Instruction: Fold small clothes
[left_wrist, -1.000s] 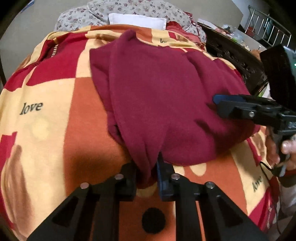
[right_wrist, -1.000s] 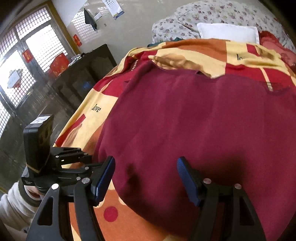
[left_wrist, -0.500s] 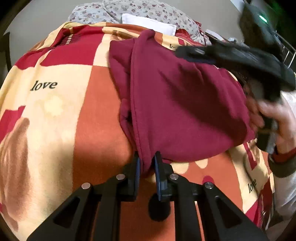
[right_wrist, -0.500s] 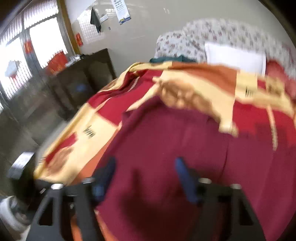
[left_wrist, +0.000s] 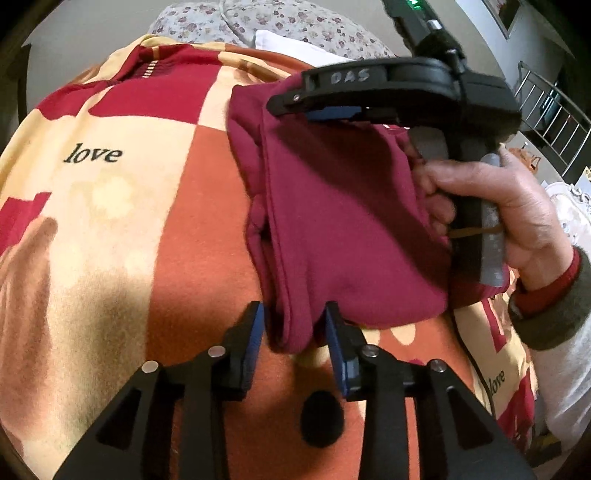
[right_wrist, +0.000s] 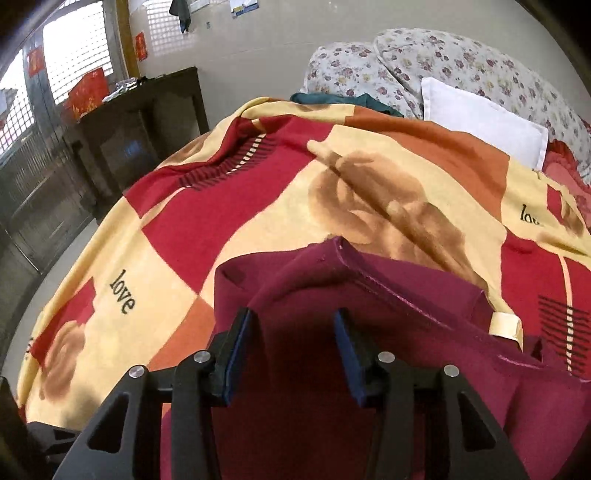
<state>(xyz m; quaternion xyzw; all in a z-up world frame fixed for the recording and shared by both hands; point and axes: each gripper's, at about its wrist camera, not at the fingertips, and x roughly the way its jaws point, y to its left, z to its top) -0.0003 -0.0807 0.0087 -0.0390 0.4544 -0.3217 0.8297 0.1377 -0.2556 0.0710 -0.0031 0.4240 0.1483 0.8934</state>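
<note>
Your left gripper (left_wrist: 294, 334) has just opened its fingers, the maroon garment's (left_wrist: 332, 229) folded corner lying loose between them on the blanket (left_wrist: 122, 206). Your right gripper (right_wrist: 291, 354) fingers stand apart, straddling the garment's raised fold without pressing it.

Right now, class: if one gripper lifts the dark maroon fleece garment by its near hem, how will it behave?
The dark maroon fleece garment would probably droop, since it already lies in soft folds. Its folded layers may slide apart, being loose at the hem. It looks unlikely to slip on the patterned fleece blanket.
</note>
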